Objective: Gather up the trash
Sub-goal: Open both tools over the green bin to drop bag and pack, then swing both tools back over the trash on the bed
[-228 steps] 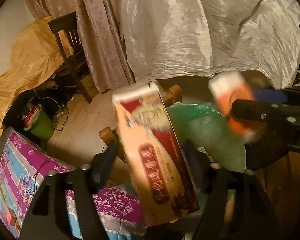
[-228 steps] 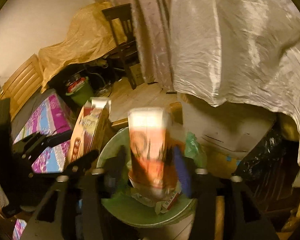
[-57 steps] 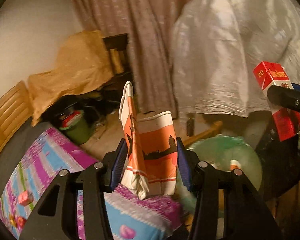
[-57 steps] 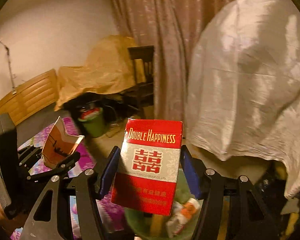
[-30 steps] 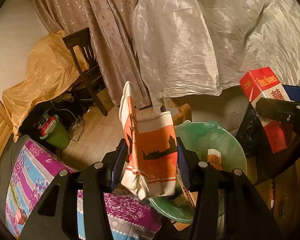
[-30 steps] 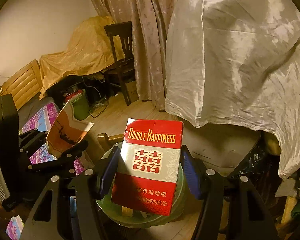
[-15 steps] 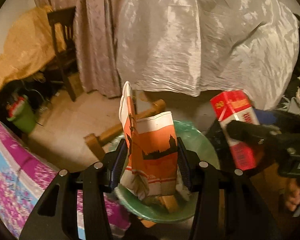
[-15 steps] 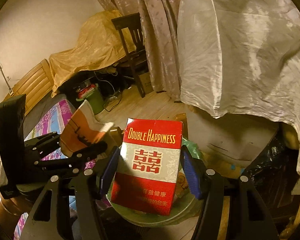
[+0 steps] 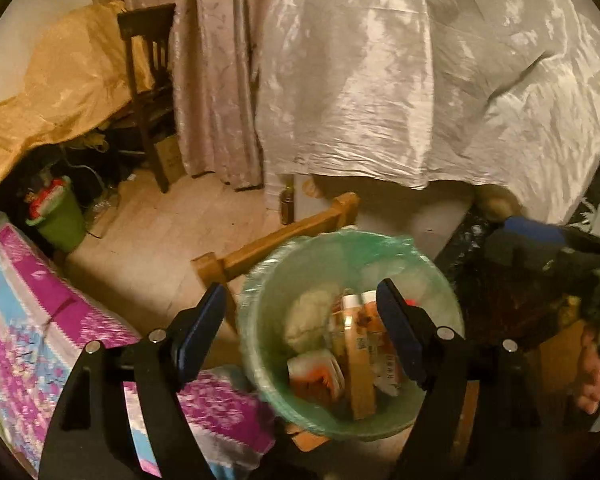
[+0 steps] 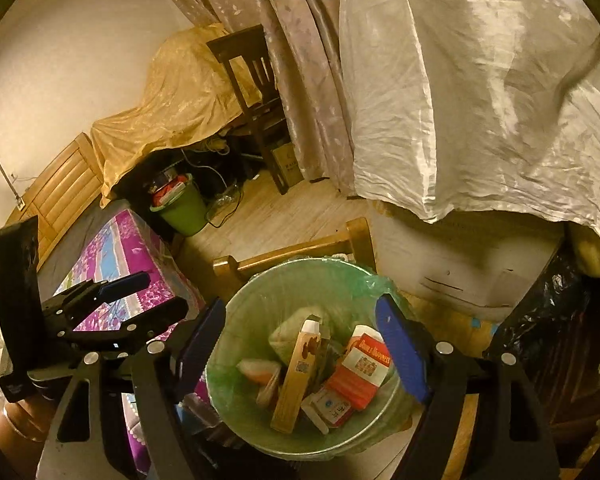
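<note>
Both cartons have left the tongs since half a second ago — the orange-and-white paper carton [image 10: 260, 370] and the red cigarette pack [image 10: 362, 368] now lie inside the one green-lined trash bin [image 10: 240, 312], among other boxes and a tall tan carton [image 10: 296, 380] standing on end. Left tongs [image 9: 300, 330] have just been opening and stand spread with nothing between the two blue pads, hanging over the bin's near rim. Right tongs [image 10: 300, 340] have likewise just been opening; their two pads are apart and empty, framing the bin from above. In the right wrist view the left tongs show again at the left, over the purple-flowered bed cover [image 10: 116, 248]. One dark wooden chair [image 10: 252, 92] stands by the curtain [image 10: 300, 60], one small green bucket [image 10: 180, 208] sits on the floor beyond the bed, and two draped covers show — one golden [image 10: 172, 92], one white [image 10: 480, 100]. Exact count of items in the bin cannot be told.
</note>
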Available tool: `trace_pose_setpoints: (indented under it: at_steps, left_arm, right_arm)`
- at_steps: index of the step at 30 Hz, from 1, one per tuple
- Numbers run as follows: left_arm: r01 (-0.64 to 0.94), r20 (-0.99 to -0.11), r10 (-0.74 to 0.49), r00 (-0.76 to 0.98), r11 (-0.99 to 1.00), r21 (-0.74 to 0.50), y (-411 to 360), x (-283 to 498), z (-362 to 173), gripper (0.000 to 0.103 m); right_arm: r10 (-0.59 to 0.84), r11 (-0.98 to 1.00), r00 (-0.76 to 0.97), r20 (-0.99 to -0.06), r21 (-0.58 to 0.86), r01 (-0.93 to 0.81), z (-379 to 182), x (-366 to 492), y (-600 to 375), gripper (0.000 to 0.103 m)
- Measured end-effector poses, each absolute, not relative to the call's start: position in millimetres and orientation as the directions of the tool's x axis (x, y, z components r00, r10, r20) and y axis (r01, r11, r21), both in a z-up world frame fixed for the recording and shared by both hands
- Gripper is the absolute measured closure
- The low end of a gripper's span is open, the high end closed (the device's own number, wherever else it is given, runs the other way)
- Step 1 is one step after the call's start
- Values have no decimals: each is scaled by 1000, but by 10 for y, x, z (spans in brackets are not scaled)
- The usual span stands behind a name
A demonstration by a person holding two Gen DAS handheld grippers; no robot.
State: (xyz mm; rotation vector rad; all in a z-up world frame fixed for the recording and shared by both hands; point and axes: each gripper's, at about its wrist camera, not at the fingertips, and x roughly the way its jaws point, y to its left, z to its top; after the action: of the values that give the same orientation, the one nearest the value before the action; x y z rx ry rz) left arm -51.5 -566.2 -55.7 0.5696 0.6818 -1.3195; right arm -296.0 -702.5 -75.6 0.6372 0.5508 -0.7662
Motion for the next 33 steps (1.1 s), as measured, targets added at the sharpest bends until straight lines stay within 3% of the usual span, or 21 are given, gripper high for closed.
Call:
trace_pose_setpoints:
  at_steps: [8, 17, 22, 33]
  left_arm:
    - [930, -639, -690, 340, 348, 119, -5070, -239, -492, 25]
    - [802, -588, -579, 566, 552, 228, -4102, 239, -647, 24]
    - [738, -591, -510, 625, 633, 235, -3450, 465, -760, 23]
    - [598, -681, -360, 638, 789, 144, -2181, 867, -1231, 23]
  right_arm:
    - [-489, 610, 663, -567, 320, 725, -637, -2740, -6680, 24]
    - [-482, 684, 756, -444, 348, 641, -540, -2166, -6038, 24]
    - [-407, 741, 791, -456, 342, 578, -571, -1713, -5638, 24]
    - [-198, 878, 775, -600, 243, 413, -914, -612, -4550, 24]
